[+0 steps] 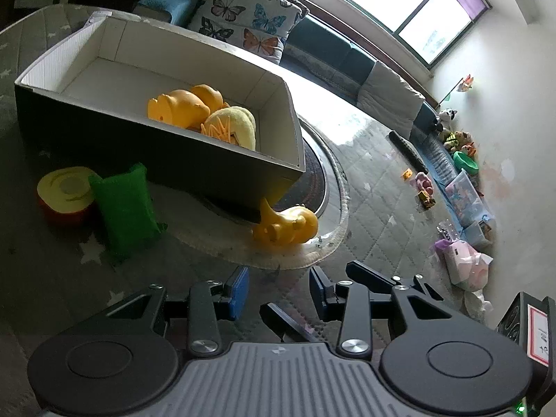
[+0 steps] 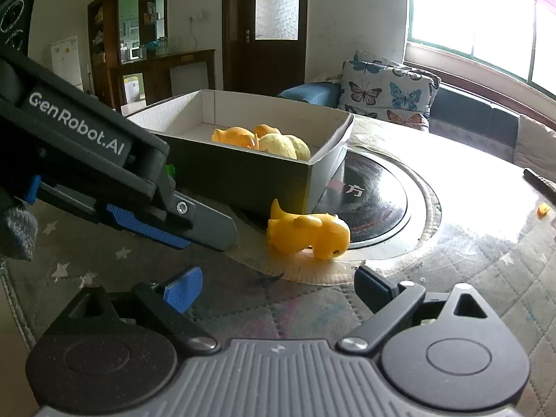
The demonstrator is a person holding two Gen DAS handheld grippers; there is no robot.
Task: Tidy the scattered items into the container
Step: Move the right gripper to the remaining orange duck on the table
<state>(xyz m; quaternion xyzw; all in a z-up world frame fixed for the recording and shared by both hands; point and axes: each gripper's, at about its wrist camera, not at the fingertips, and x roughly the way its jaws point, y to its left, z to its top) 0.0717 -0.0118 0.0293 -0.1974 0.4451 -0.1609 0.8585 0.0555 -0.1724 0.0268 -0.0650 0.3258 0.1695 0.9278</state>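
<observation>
Tabletop (image 1: 41, 278) under a grey star-print cover, seen left to right from the left wrist. At 9 o'clock, orange-and-cream round toy (image 1: 66, 194), touching a green pouch (image 1: 127, 208) just to its right. Above both, toward 11 o'clock, open cardboard box (image 1: 153, 153), white inside, dark outside, holding two orange toy animals (image 1: 177, 106) and a pale yellow plush (image 1: 239, 121) bunched at the right end. Just beside the box's near right corner, at 1 o'clock from the tongs, orange toy animal (image 1: 285, 226) lying on its side on the pale ring around the dark round inset. Left tongs (image 1: 278, 286) low at 6 o'clock, parted moderately, gripping nothing. From the right wrist: same left tongs reaching in from 9 o'clock; orange toy animal (image 2: 307, 231) at 12 o'clock; right tongs (image 2: 278, 290) spread wide, empty, well short of the toy. Butterfly cushion (image 2: 385, 90) at 1 o'clock beyond the box (image 2: 243, 173).
</observation>
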